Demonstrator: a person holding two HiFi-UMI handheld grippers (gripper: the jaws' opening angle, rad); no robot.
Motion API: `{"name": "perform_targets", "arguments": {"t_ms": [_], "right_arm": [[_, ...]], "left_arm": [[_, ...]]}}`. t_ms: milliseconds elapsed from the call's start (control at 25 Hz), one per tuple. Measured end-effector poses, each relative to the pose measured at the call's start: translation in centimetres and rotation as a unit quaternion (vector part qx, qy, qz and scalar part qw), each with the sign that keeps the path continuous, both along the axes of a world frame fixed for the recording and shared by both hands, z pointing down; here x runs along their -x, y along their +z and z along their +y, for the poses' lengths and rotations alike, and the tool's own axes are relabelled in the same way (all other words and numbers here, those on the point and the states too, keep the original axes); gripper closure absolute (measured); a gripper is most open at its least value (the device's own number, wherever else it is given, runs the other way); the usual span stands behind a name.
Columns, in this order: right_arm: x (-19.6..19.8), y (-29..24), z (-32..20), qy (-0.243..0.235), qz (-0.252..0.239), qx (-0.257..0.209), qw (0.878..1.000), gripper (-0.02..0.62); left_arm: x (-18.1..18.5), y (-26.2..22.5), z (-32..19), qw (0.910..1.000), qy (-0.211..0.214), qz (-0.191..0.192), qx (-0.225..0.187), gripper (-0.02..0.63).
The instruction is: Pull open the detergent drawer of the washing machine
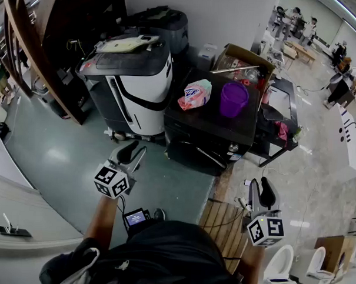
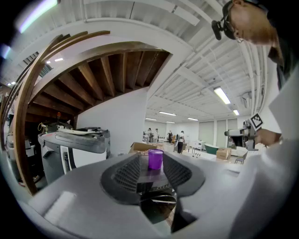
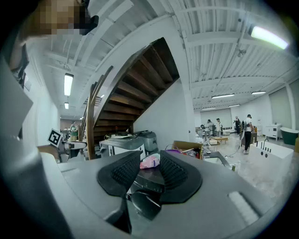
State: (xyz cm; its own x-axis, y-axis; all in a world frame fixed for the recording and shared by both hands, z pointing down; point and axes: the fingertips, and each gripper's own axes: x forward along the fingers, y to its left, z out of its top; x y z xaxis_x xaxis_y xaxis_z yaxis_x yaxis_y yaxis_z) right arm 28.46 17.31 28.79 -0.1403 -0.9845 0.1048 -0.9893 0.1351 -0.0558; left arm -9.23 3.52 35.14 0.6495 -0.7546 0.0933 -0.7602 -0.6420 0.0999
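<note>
Indoors, purple cup [image 1: 233, 98] and pink bag [image 1: 195, 94] top the black washing machine [image 1: 217, 124].

Looking down on a washing machine [image 1: 209, 129] at centre, with a pouch [image 1: 195, 94] and a cup [image 1: 233, 98] side by side on its top, pouch to the left. Just left of it, a bulkier machine [image 1: 139, 87], possibly a printer. Behind the cup, a cardboard box [image 1: 246, 58]. Far left, a staircase [image 1: 47, 38]. Nearest the viewer, left gripper [image 1: 130, 153] and right gripper [image 1: 261, 194], well apart, both short of the washing machine.
</note>
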Motion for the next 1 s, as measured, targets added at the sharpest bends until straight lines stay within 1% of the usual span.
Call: {"name": "perform_targets", "arguments": {"t_ms": [280,520,640,800,1000], "right_arm": [[1.5,-0.3,-1.6,0.003,0.003,0.001,1.000,0.477],[3.3,-0.3,-3.0,0.007,0.007,0.006,1.000,0.477],[4.3,-0.5,-3.6,0.015,-0.001,0.000,1.000,0.477],[6.3,-0.7,-4.3,0.020,-0.018,-0.005,1.000,0.477],[9.1,-0.6,-5.3,0.023,-0.012,0.002,1.000,0.477]], "left_arm": [[0.7,-0.1,-1.7,1.0000,0.008,0.004,-0.001,0.422],[2.1,0.2,-3.3,0.9998,0.016,0.007,0.002,0.422],[3.0,0.7,-4.2,0.9997,0.021,0.009,0.007,0.422],[4.4,1.2,-5.4,0.9993,0.032,0.016,0.010,0.422],[5.7,1.6,-6.8,0.9986,0.045,0.026,0.010,0.422]]}}
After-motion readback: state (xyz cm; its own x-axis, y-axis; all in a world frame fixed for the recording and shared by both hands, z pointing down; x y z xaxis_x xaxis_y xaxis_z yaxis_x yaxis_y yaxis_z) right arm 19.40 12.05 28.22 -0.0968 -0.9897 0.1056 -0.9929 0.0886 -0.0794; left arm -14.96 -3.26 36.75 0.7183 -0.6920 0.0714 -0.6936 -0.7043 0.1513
